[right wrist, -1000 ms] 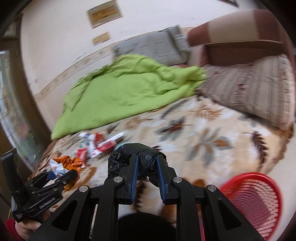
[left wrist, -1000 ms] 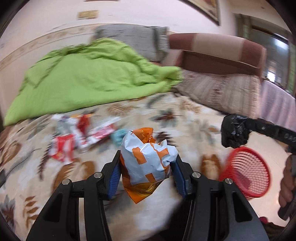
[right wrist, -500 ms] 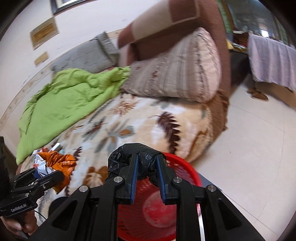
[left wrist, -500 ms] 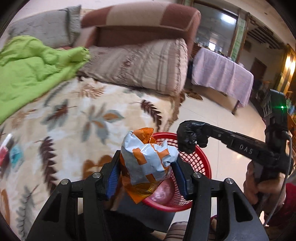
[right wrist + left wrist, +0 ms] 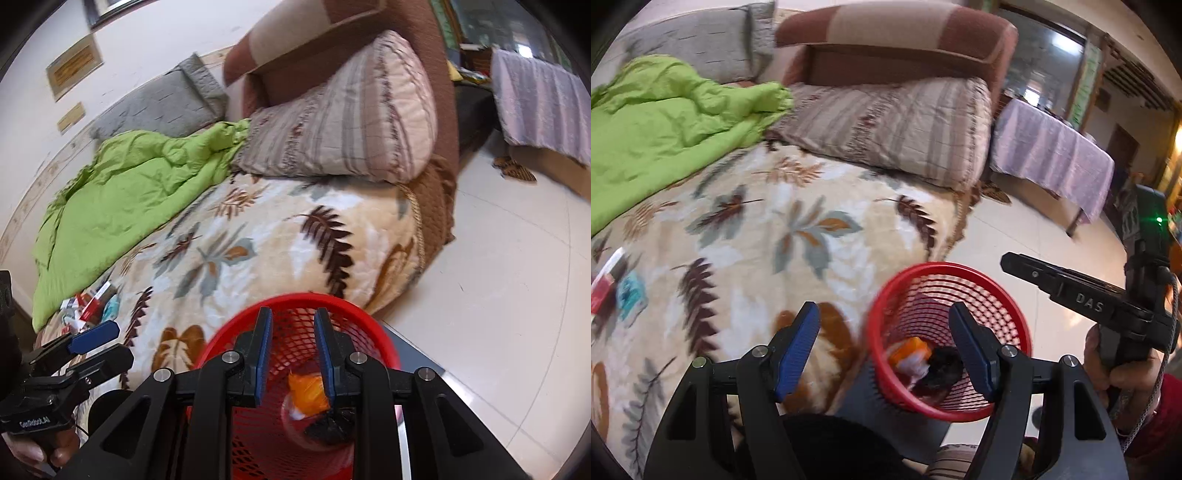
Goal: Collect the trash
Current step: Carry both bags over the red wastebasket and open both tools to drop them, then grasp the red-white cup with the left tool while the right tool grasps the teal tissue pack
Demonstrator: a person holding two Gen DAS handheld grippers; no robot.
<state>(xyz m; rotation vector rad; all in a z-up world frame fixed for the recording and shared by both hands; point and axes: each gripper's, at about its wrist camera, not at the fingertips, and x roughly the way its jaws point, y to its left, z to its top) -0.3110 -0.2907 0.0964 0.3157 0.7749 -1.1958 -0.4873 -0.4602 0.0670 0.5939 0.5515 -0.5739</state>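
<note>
A lived-in home bedroom: leaf-print blanket (image 5: 798, 236), green quilt (image 5: 665, 122), striped pillow (image 5: 897, 125).

The red basket (image 5: 384, 343) sits directly below the right tool (image 5: 291, 356), its mouth open upward, so the way straight down is free as far as the orange wrapper (image 5: 308, 393) and black bag (image 5: 328, 424) at the bottom. The basket's mesh wall closes that space on every side. The left tool (image 5: 884, 347), fingers wide apart, hangs at the basket's bed-side rim, with that rim between its fingers. Left of both tools the bed (image 5: 757, 229) rises close against the basket and blocks low passage. Right of the right tool the tiled floor (image 5: 498, 277) lies open. The draped tabletop (image 5: 1052, 151) stands well beyond.
</note>
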